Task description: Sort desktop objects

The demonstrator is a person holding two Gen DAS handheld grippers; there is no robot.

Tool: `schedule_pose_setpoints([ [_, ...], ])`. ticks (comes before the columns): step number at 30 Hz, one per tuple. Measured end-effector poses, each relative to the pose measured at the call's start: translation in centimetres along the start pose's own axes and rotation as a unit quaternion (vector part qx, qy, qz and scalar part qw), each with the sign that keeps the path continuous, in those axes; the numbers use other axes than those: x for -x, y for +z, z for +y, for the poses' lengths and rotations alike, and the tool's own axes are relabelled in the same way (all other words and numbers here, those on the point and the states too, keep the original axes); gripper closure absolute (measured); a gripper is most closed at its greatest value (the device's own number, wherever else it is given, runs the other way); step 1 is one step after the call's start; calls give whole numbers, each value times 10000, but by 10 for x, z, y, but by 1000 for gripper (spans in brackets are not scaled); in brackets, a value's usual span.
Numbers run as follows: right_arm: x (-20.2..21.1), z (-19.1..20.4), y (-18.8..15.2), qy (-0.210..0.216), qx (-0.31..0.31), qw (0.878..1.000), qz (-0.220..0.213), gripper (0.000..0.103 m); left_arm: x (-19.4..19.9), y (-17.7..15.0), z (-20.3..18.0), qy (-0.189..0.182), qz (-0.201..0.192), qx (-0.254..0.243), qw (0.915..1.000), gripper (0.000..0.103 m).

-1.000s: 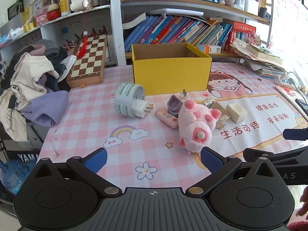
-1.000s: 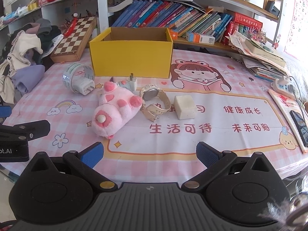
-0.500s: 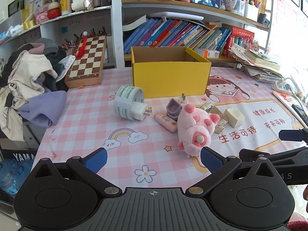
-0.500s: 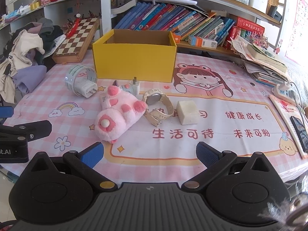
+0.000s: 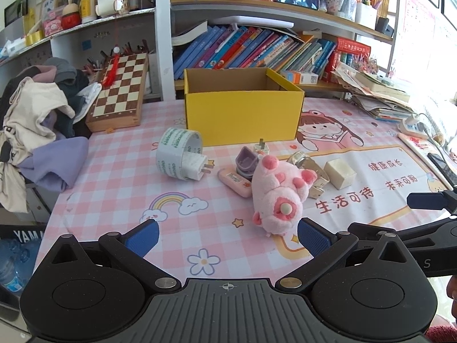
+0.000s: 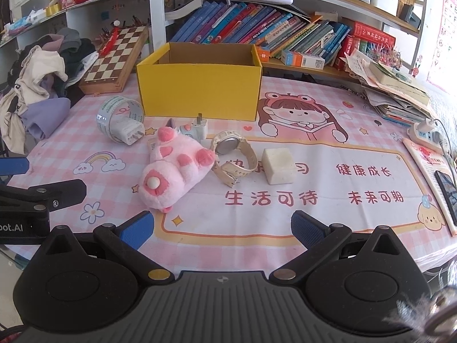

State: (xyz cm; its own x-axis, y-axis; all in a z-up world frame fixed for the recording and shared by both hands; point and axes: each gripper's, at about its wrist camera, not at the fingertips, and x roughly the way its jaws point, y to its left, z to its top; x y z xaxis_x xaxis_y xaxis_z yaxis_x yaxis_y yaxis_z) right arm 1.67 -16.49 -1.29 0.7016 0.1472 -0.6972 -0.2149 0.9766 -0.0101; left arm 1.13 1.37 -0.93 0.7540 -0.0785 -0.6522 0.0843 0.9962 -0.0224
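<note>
We see our right gripper spread wide over the bench, pink plush pig at eleven o'clock, yellow box at twelve.

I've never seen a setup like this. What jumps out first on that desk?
Probably the fluffy pink plush pig lying mid-mat among small clutter: a cream wristwatch touching its right side, a white roll of tape with a white plug charger beside it to the left. Behind them stands an open bright yellow cardboard box. Both blue-tipped tongs, left and right, hang open near the desk's front edge.
</note>
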Motion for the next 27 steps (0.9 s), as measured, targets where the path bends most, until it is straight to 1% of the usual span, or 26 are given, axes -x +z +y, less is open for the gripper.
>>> schedule_pose_setpoints([
  [9, -11, -11, 9, 67, -8, 10000, -2, 1, -9, 7, -5, 6, -5, 32, 10000, 0],
  [14, -20, -16, 19, 123, 39, 9999, -58, 2, -19, 15, -7, 18, -10, 58, 10000, 0],
  [22, -40, -29, 39, 117, 56, 9999, 12, 2, -39, 28, -13, -41, 71, 106, 9999, 0],
  [27, -52, -37, 47, 116, 50, 9999, 110, 7, -53, 33, -15, -105, 147, 169, 9997, 0],
])
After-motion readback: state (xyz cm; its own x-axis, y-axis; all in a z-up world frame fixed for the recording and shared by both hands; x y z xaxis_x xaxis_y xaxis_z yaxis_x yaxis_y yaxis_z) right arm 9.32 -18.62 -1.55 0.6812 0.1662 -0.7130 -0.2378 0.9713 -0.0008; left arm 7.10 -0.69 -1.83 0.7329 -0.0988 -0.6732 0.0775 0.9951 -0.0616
